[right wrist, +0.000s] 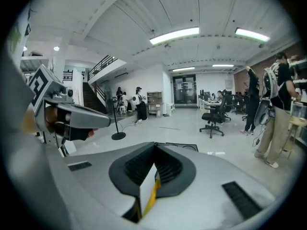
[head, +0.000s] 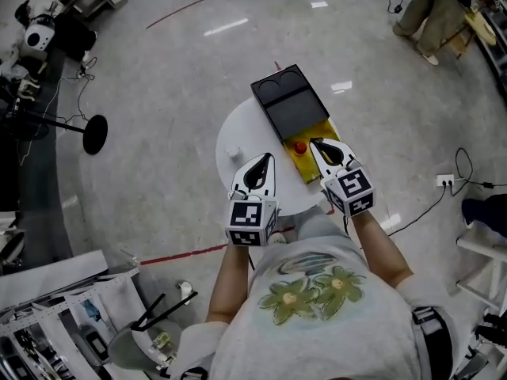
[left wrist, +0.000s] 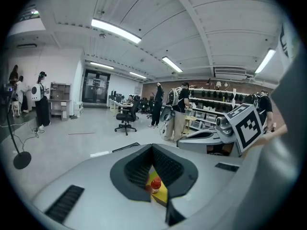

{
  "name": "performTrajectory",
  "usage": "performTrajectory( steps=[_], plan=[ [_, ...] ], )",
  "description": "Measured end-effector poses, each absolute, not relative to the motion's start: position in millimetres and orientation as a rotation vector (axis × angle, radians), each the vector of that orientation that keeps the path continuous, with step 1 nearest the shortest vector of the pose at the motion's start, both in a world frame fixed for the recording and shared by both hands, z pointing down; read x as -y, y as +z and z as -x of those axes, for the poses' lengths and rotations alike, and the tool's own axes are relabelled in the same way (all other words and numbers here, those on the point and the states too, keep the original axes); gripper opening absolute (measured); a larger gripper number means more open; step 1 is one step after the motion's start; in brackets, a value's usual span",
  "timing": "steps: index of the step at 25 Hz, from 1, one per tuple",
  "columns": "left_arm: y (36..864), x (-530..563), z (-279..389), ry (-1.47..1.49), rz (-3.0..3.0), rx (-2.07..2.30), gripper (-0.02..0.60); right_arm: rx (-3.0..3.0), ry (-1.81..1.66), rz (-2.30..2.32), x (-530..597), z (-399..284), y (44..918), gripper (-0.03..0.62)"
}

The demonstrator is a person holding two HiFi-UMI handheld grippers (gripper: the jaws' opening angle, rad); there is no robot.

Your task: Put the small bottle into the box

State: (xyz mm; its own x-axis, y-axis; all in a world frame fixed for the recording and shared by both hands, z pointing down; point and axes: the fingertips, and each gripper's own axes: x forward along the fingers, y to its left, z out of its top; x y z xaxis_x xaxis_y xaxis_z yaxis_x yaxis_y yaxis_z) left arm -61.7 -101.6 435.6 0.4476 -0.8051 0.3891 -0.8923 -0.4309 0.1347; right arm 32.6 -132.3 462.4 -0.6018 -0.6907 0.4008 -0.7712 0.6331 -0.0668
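Closed and empty, left gripper (head: 266,160) and right gripper (head: 315,142) hover over the table's (head: 245,133) near edge, open floor (head: 158,70) all round; small bottle (head: 300,146) sits in the box (head: 295,111).

Ahead of left tongs (head: 268,160): bare bench (head: 238,137), free lane up to the box (head: 295,111) side wall. Right tongs (head: 318,145) hang over the box's yellow end; small bottle (head: 300,146) just left of their tip blocks that side (tight). Box's black part fills the bench beyond.
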Motion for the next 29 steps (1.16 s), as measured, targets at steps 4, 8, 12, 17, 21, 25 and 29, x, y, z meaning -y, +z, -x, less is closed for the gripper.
performTrajectory(
  steps=[4, 8, 12, 17, 21, 25, 29],
  plan=[
    [429.4, 100.7, 53.8, 0.378, -2.419, 1.424, 0.000, 2.526, 0.290, -1.213, 126.4, -36.9, 448.7, -0.003],
    [429.8, 98.4, 47.3, 0.384, -2.443, 1.397, 0.000, 2.527, 0.275, -1.229, 119.5, -38.8, 444.4, -0.003],
    [427.0, 100.0, 42.0, 0.392, -2.457, 1.382, 0.000, 2.533, 0.277, -1.230, 114.5, -41.2, 441.4, -0.003],
    [424.9, 101.7, 38.5, 0.401, -2.465, 1.372, -0.002, 2.534, 0.265, -1.226, 112.9, -44.7, 439.4, -0.003],
    [428.9, 101.0, 35.9, 0.415, -2.468, 1.367, -0.001, 2.533, 0.267, -1.221, 113.4, -47.3, 442.5, -0.003],
    [428.4, 101.6, 37.0, 0.415, -2.466, 1.369, -0.001, 2.532, 0.268, -1.216, 114.0, -47.0, 443.0, -0.003],
    [429.3, 101.4, 39.9, 0.419, -2.459, 1.372, -0.002, 2.530, 0.274, -1.217, 114.3, -46.0, 443.4, -0.003]
  ],
)
